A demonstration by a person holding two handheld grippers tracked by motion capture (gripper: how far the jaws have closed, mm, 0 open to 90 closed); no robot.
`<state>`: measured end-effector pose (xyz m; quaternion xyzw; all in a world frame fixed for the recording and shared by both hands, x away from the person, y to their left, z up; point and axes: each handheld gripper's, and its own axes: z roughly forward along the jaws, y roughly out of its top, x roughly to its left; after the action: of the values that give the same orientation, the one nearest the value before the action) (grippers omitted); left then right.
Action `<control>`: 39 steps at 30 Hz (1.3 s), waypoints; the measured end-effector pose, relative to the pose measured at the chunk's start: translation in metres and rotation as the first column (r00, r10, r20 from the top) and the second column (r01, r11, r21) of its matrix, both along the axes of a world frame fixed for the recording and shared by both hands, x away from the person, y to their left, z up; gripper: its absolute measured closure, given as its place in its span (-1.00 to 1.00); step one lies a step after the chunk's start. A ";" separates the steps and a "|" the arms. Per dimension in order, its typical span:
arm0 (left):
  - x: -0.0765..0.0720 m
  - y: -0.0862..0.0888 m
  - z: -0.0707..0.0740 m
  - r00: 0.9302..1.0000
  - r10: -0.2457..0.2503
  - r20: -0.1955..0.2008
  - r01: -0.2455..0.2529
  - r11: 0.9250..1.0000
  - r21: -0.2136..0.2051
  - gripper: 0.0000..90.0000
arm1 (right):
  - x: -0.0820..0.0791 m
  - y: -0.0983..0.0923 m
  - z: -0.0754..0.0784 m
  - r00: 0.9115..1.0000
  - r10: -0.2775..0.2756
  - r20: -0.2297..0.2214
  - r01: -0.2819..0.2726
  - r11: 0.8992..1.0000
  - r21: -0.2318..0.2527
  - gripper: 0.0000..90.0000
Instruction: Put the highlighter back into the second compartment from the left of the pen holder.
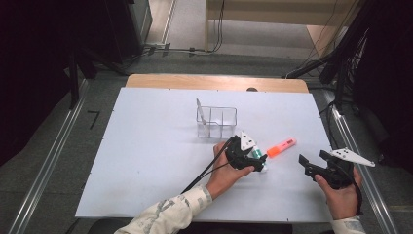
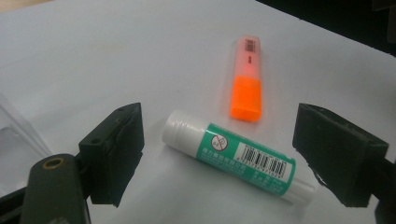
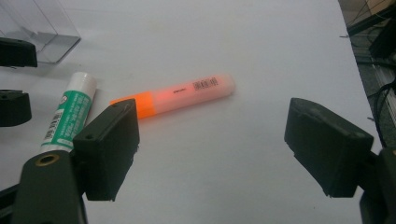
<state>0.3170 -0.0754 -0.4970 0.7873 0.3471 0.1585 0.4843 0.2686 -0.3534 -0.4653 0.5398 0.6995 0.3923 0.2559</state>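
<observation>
- Left gripper (image 2: 219, 154) is sitting released, jaws spread wide on either side of the glue stick (image 2: 238, 159), not touching it.
- Glue stick is lying flat lower-centre in the left gripper view: green label with barcode, white cap pointing upper left.
- Orange highlighter (image 2: 246, 79) is lying just above it.
- Right gripper (image 3: 210, 154) is hanging released, holding nothing.
- Clear organiser (image 1: 216, 122) is standing mid-frame in the high view.

Glue stick (image 2: 236, 159): glossy plastic, printed green label, smooth white cap. Highlighter (image 2: 247, 77): translucent orange plastic, slight sheen. Organiser box (image 1: 216, 122): clear hard plastic. Worktop (image 1: 146, 161): matt white, smooth. Left tool (image 2: 233, 154) pads: matt black, scuffed.
</observation>
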 end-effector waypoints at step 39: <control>0.017 -0.044 -0.010 0.998 -0.059 -0.002 0.059 0.994 0.089 -0.52 | 0.001 -0.001 -0.001 1.000 -0.008 -0.009 0.008 1.000 0.004 -0.62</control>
<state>0.3340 -0.1195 -0.5069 0.8179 0.3164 0.1595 0.4533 0.2694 -0.3548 -0.4664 0.5451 0.6976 0.3903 0.2529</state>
